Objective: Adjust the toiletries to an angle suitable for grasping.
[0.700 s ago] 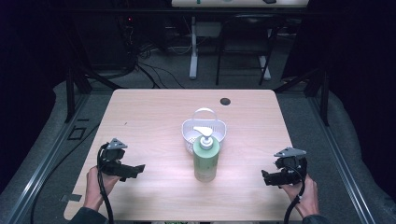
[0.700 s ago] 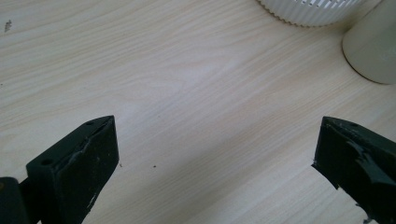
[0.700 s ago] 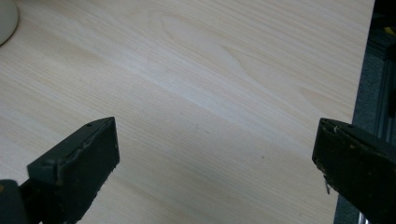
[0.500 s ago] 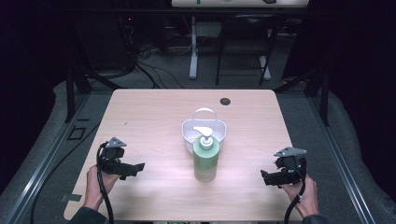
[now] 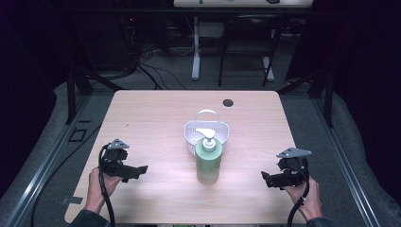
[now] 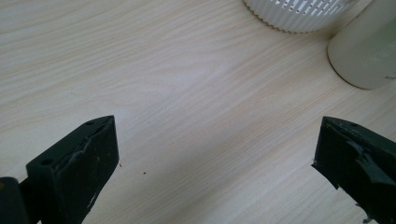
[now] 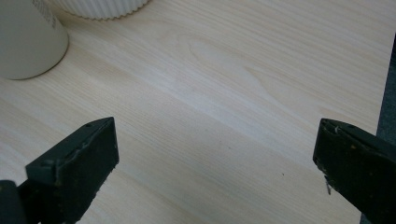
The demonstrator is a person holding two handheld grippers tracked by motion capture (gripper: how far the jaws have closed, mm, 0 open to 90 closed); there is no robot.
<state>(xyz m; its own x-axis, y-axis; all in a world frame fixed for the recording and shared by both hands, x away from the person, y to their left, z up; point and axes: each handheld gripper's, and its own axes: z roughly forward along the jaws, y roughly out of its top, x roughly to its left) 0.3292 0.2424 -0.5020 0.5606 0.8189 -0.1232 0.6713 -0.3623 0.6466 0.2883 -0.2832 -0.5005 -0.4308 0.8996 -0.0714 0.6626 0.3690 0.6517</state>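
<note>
Left hand-held gripper (image 5: 140,169) low over bench (image 5: 151,118), jaws spread wide, nothing between them. Right hand-held gripper (image 5: 265,178) likewise: jaws fully apart, empty, just above the wood.

Pump bottle (image 5: 208,161) midway between the two hand-held grippers, well apart from each; ahead and to the right of the left one, ahead and to the left of the right one. Standing upright, long axis vertical, base flat on bench. Pump spout (image 5: 206,133) pointing away from both hand-held grippers, toward the basket.

White slotted basket (image 5: 206,131) directly beyond the bottle, touching it or just behind; cannot tell which. Handle arched over the far side. In left gripper view, bottle base (image 6: 369,51) at upper right, basket wall (image 6: 299,16) beside it at top; in right gripper view, bottle base (image 7: 28,42) at upper left.

Judgement: symmetric, released start pose, both tips aimed inward at the bottle; bottle set centrally so either side can reach. Probable destination the basket, given closeness.
</note>
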